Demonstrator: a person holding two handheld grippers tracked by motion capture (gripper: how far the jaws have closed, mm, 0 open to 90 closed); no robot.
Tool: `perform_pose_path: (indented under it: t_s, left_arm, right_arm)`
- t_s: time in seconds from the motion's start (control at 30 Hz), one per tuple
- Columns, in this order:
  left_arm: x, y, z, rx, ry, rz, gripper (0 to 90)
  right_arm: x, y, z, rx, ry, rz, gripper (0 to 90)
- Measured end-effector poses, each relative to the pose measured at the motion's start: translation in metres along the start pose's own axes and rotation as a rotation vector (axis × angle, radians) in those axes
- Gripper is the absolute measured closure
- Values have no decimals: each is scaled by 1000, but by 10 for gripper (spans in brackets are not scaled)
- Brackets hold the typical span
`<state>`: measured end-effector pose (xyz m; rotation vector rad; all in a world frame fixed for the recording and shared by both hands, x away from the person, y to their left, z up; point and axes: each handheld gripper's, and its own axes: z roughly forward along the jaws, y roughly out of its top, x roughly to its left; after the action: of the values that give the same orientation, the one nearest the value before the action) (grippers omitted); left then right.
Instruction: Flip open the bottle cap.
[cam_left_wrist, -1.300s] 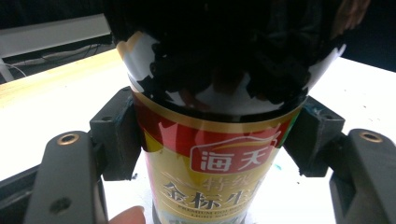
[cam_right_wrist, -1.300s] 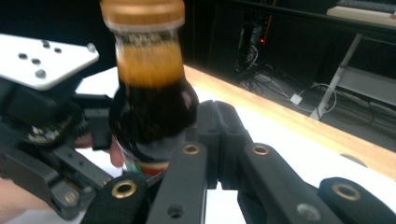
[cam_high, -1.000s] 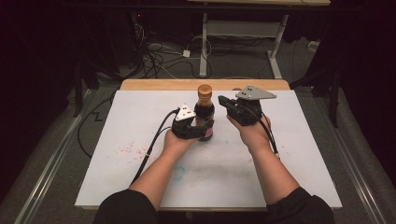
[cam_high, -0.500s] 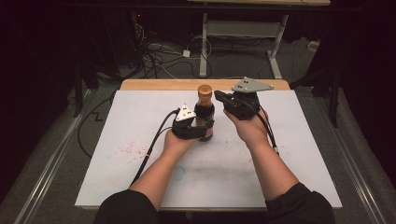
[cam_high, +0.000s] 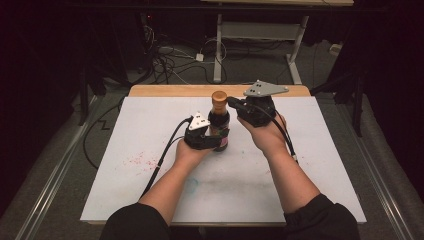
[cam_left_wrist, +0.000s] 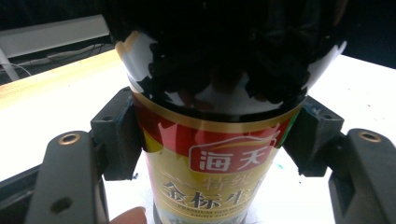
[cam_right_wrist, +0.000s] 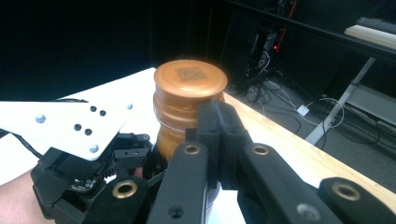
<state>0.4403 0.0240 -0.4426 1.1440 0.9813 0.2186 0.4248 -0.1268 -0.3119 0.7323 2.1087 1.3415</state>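
The sauce bottle (cam_high: 219, 122) stands upright on the white desk (cam_high: 310, 150), clamped at its label by the left tongs (cam_high: 216, 141) from seven o'clock (pads on both flanks). The right tongs (cam_high: 235, 104), jaws pressed together and empty, sit at three o'clock beside the brown cap (cam_right_wrist: 189, 84).

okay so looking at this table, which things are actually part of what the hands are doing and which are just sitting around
In use:
- sauce bottle, clamped by the left gripper
- its brown cap
- right gripper, shut, beside the cap

Just lying about:
- white mat with red specks
- wooden table edge
- floor cables
- desk frame behind
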Motion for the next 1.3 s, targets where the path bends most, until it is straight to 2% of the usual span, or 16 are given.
perform_pose_path:
  t_s: [0.13, 0.17, 0.2, 0.4, 0.43, 0.5, 0.53, 0.6, 0.63, 0.83, 0.87, 0.97, 1.03, 1.23, 1.27, 1.3]
  left_arm:
    - [0, 0, 0, -3, 3, -3, 294]
    - [5, 0, -4, 56, 10, 67, 295]
    - [0, 0, 0, 2, 4, 2, 296]
    - [-1, 0, 1, -3, 11, -4, 300]
    - [4, 0, -4, 65, 18, 79, 300]
    - [5, 0, -4, 65, 19, 80, 302]
    - [-1, 0, 1, 1, 22, 3, 302]
    - [4, 0, -3, 62, 22, 83, 302]
    - [-2, -1, 2, -16, 21, -8, 302]
    - [-3, -1, 3, -21, 31, -13, 305]
    - [4, 0, -3, 65, 33, 91, 305]
    - [4, 0, -3, 67, 31, 94, 307]
    - [-7, -5, 5, -41, 25, 4, 307]
    - [-4, -3, 3, -32, 33, -10, 299]
    - [4, -1, -4, 59, 29, 89, 298]
    - [3, -1, -4, 62, 26, 96, 296]
  right_arm:
    - [1, 1, 0, 7, -3, -2, 900]
    - [1, 2, 0, 9, -3, -2, 900]
    - [1, 2, 0, 10, -3, -2, 900]
    - [2, 3, 0, 18, -10, -4, 900]
    - [2, 4, 0, 20, -12, -4, 900]
    - [2, 5, -1, 10, -11, 2, 900]
    - [2, 5, -1, 10, -11, 2, 900]
    - [2, 7, -2, 31, -21, 2, 900]
    - [2, 7, -2, 31, -21, 2, 900]
    - [3, 8, 0, 31, -19, 0, 900]
    - [3, 8, 0, 30, -20, 1, 900]
    - [3, 9, 0, 34, -22, -1, 900]
    - [2, 15, -8, -59, -10, 35, 900]
    - [19, 50, -27, -105, -23, -75, 900]
    - [17, 49, -27, -96, -33, -77, 900]
    - [15, 45, -27, -87, -36, -64, 900]
